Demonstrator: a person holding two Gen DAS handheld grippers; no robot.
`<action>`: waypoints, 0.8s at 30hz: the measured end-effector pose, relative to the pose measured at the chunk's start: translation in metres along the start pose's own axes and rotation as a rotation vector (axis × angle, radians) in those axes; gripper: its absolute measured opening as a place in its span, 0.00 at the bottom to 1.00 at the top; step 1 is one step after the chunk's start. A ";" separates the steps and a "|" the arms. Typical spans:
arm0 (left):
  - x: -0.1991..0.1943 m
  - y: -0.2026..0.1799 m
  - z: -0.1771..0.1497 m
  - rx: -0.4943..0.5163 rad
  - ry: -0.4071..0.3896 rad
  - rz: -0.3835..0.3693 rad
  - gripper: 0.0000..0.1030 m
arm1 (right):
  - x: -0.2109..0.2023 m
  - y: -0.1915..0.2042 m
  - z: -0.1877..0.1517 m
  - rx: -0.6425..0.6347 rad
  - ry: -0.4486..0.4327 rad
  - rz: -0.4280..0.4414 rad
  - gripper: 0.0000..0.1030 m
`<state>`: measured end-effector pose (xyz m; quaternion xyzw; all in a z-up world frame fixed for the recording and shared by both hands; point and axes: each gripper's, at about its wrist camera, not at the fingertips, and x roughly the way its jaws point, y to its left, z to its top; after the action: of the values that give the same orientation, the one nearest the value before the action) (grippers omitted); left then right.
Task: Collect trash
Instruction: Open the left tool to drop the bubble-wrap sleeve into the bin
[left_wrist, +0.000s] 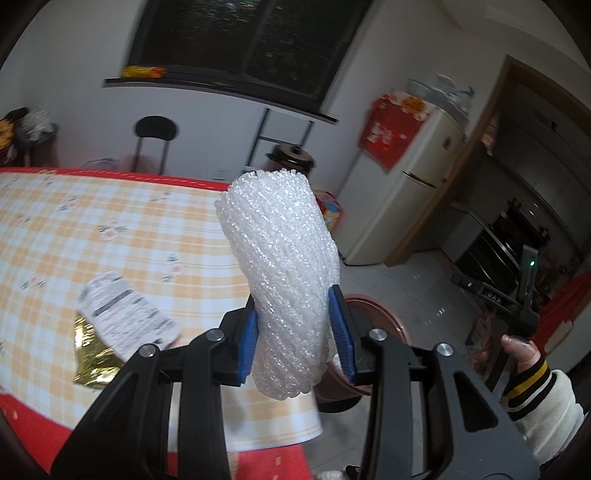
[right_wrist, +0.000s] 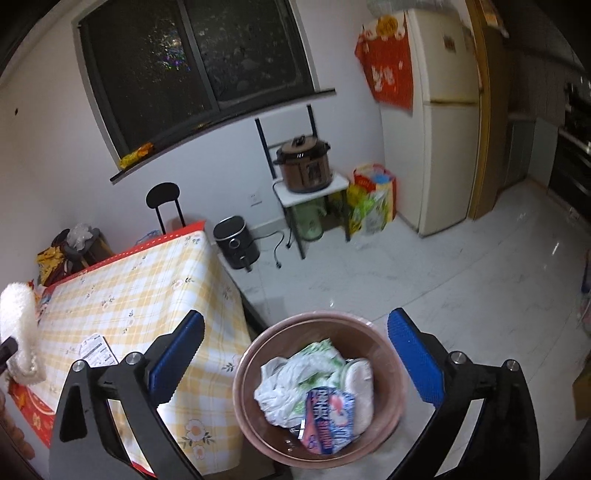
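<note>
Firstly, in the left wrist view, the left gripper (left_wrist: 295, 332) is seen clenched on a white foam net sleeve (left_wrist: 282, 266). The sleeve is a soft, tubular mesh with a diagonal ribbed weave and a glossy, bubbly surface; it stands nearly upright and is pinched at its lower part between two blue ribbed pads (left_wrist: 250, 334). Behind it, a table (left_wrist: 122, 221) is covered by a smooth yellow-and-white checked cloth with small flower prints and a red border. On the cloth a white printed paper (left_wrist: 125, 317) lies partly over a crinkled gold foil wrapper (left_wrist: 92, 354). The curved rim of a brown plastic bin (left_wrist: 384, 317) shows just right of the sleeve. At the right edge, a hand (left_wrist: 521, 350) in a cream knitted cuff with dark and yellow stripes is seen holding the other tool.

Next, in the right wrist view, the right gripper (right_wrist: 295, 354) is released: its blue serrated pads stand wide apart with nothing between them. Below the gap, the round bin (right_wrist: 258, 417) stands on the pale glossy tiled floor, just beside the table's corner. Inside it lie a crumpled white and green plastic bag (right_wrist: 295, 373), a flat blue-and-pink printed packet (right_wrist: 327, 421) and a pale rounded piece. The sleeve (right_wrist: 18, 325) appears at the far left edge, above the cloth.
</note>
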<state>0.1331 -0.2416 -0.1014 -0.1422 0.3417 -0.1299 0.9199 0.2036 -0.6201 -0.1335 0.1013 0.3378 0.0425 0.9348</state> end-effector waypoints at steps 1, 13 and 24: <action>0.006 -0.006 0.001 0.012 0.006 -0.017 0.38 | -0.007 -0.001 0.001 -0.009 -0.012 -0.011 0.95; 0.092 -0.099 0.006 0.152 0.121 -0.192 0.38 | -0.068 -0.054 -0.009 0.043 -0.069 -0.107 0.95; 0.189 -0.168 -0.013 0.192 0.294 -0.278 0.41 | -0.089 -0.119 -0.044 0.138 -0.036 -0.201 0.95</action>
<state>0.2393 -0.4629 -0.1641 -0.0791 0.4353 -0.3068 0.8427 0.1083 -0.7422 -0.1365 0.1318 0.3315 -0.0766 0.9311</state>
